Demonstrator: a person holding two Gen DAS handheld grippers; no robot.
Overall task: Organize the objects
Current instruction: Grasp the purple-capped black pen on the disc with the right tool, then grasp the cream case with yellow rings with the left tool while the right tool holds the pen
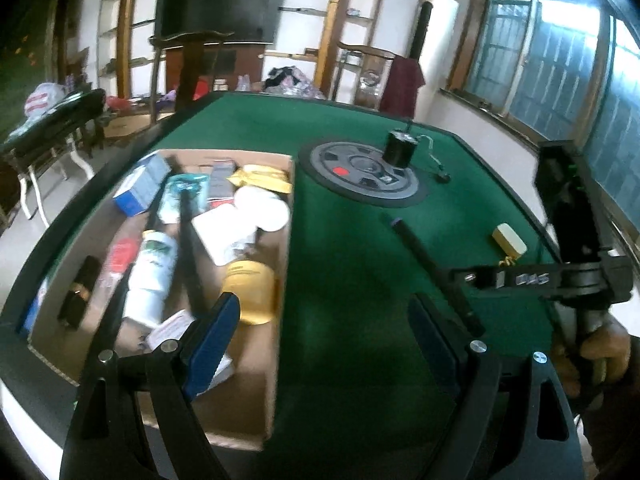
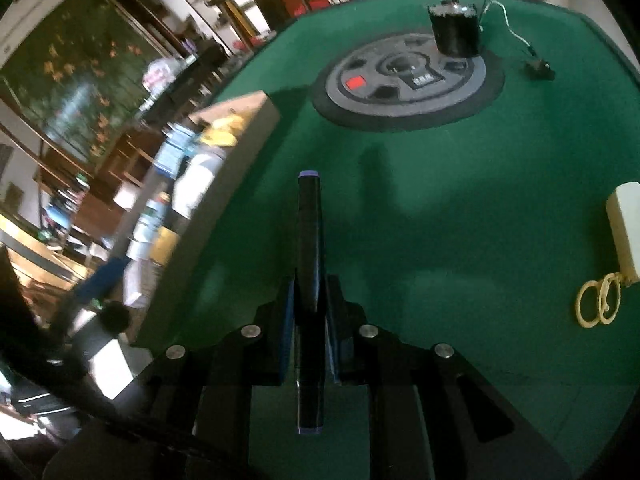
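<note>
Right gripper [image 2: 310, 300], tilted down over the green table [image 2: 440, 200] beside the cardboard box [image 1: 256, 400], pinches a black marker [image 2: 309, 232]; left gripper [image 1: 320, 344] spread above the box's edge

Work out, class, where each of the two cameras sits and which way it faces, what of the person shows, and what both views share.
Left wrist: sits behind the open left claw, facing down across the green table and cardboard box; a hand holding the right claw shows.
Right wrist: sits behind the right claw, shut on a black marker, facing the table; no hand visible.
Shared: marker, round centre panel, black cylinder, cream box.
</note>
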